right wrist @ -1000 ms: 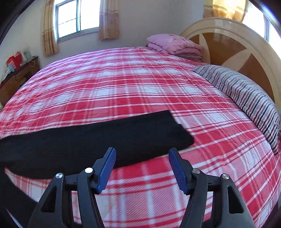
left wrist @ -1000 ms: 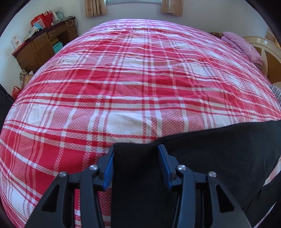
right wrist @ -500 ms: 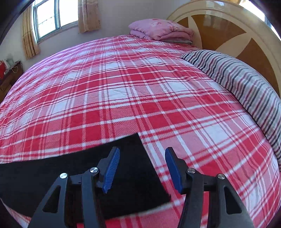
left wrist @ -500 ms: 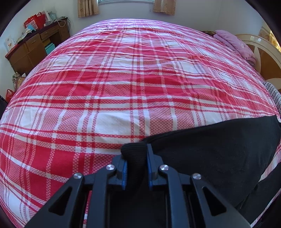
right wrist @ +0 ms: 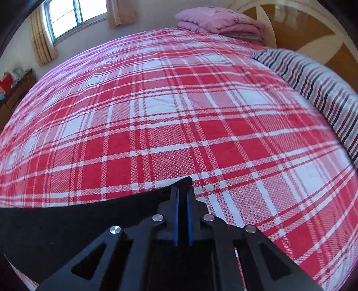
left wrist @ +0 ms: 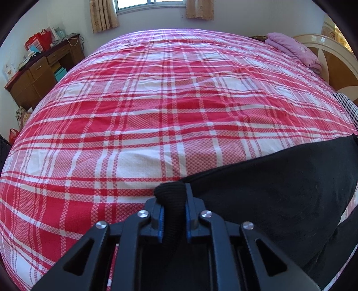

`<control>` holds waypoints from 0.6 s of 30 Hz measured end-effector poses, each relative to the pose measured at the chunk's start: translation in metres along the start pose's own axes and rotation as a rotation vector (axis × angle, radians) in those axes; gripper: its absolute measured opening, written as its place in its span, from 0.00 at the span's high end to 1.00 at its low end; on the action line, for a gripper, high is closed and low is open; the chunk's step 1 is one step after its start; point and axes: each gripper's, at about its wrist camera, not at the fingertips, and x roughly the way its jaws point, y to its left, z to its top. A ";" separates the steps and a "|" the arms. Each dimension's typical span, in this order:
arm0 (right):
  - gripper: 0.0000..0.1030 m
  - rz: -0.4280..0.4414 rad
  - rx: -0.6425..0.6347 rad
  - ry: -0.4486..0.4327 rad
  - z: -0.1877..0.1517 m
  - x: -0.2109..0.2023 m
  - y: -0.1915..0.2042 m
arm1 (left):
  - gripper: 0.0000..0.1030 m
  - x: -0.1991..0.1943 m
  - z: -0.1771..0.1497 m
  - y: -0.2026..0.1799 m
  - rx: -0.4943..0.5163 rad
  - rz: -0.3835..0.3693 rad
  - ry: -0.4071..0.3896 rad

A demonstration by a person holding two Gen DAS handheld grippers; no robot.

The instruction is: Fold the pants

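Observation:
Black pants [left wrist: 279, 179] lie near the front edge of a bed with a red and white plaid cover [left wrist: 167, 100]. My left gripper [left wrist: 173, 201] is shut on a bunched end of the pants, which bulges out between the blue pads. In the right wrist view the pants [right wrist: 67, 221] stretch away to the left. My right gripper [right wrist: 182, 197] is shut on their far corner, whose tip pokes out above the pads. Both ends are held just above the cover.
A striped pillow [right wrist: 313, 89] lies at the right by the wooden headboard [right wrist: 313, 33]. A folded pink blanket [right wrist: 219, 20] sits at the far corner. A brown desk [left wrist: 42, 71] with clutter stands at the left. A curtained window [left wrist: 152, 4] is behind the bed.
Both grippers went from open to shut on the pants. The left closed on the bunched end first. The right moved in over the far corner and closed on it.

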 end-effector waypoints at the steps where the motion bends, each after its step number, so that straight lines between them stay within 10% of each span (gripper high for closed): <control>1: 0.95 0.007 -0.006 -0.019 -0.001 -0.008 0.001 | 0.87 -0.003 0.000 0.002 -0.012 -0.007 -0.015; 18: 0.95 0.176 -0.028 -0.398 -0.055 -0.170 -0.003 | 0.87 -0.071 -0.012 0.018 -0.089 -0.131 -0.282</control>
